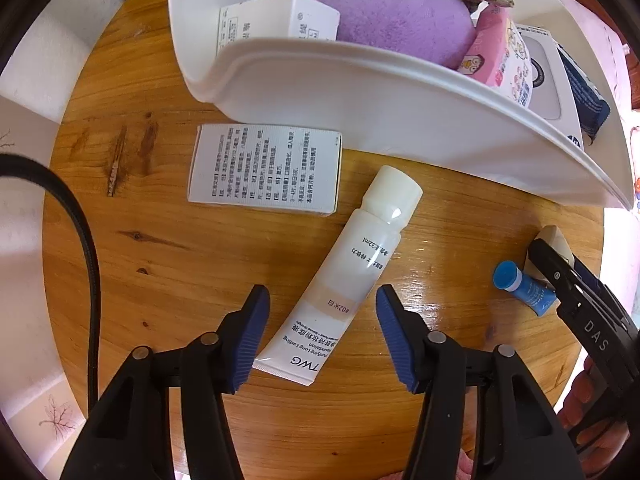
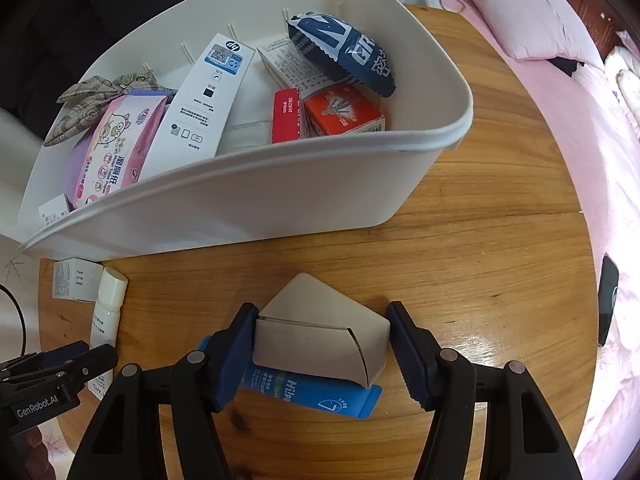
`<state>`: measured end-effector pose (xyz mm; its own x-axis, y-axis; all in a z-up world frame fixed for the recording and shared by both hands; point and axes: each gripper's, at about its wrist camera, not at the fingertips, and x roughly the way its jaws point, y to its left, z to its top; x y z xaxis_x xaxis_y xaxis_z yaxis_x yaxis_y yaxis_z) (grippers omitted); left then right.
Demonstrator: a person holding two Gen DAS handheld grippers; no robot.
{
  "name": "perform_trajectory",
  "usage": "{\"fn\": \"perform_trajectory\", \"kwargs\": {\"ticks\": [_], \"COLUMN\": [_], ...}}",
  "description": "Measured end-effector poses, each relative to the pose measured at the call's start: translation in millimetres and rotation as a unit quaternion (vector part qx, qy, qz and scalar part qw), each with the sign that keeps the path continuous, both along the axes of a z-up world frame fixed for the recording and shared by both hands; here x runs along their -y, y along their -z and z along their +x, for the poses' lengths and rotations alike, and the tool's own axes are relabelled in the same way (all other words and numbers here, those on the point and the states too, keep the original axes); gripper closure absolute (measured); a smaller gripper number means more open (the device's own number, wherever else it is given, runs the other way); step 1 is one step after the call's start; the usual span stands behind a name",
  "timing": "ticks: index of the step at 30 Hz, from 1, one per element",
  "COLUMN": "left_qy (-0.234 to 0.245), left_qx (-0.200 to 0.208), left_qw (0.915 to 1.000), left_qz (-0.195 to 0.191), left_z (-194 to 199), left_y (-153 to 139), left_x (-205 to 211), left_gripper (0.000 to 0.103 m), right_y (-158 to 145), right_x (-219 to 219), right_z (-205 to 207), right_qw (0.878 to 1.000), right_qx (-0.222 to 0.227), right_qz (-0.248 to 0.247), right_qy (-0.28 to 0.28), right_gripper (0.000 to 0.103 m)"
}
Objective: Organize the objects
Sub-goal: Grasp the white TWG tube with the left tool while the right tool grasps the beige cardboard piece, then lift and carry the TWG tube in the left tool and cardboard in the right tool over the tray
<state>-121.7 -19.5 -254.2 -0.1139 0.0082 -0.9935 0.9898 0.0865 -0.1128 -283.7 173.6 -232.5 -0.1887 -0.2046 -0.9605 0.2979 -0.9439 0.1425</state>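
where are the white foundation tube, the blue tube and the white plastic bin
white foundation tube (image 1: 340,280): left wrist view, mid body
blue tube (image 2: 304,394): right wrist view, printed body
white plastic bin (image 2: 248,208): right wrist view, front wall

Between my left tongs (image 1: 322,334) lies the tube (image 1: 344,276), a flat box (image 1: 264,168) beyond it. Between my right tongs (image 2: 320,354) a small carton (image 2: 320,336) lies on another tube (image 2: 308,394). The bin (image 2: 248,200) stands behind both.
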Motion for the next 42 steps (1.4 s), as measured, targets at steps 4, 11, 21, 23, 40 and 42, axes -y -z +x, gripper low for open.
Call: {"fn": "perform_trajectory", "kwargs": {"ticks": [4,11,21,23,40,42], "left_qy": [-0.004,0.000,-0.002,-0.002,0.023,0.029], "left_qx": [-0.003,-0.011,-0.037,-0.038,-0.029,-0.027], "left_qw": [1.0000,0.9999,0.9993,0.9993,0.9987,0.9984], "left_qz": [0.000,-0.004,0.001,-0.001,-0.034,-0.039], "left_z": [3,4,15,17,40,42], "left_y": [1,-2,-4,-7,-64,-74], "left_x": [-4,-11,-28,-34,-91,-96], "left_gripper": [0.051,0.068,0.072,0.072,0.074,0.074], "right_y": [-1,-3,-21,-25,-79,-89], "right_x": [-5,-16,-25,-29,-14,-12], "right_z": [-1,-6,1,1,39,42], "right_qw": [1.000,1.000,0.998,0.998,0.989,0.987], "right_qx": [0.003,-0.003,-0.011,-0.016,-0.081,-0.092], "right_qz": [-0.007,-0.016,-0.030,-0.035,-0.075,-0.081], "right_qy": [-0.003,-0.007,-0.049,-0.056,-0.099,-0.104], "right_gripper": [0.038,0.038,0.038,0.038,0.038,0.038]}}
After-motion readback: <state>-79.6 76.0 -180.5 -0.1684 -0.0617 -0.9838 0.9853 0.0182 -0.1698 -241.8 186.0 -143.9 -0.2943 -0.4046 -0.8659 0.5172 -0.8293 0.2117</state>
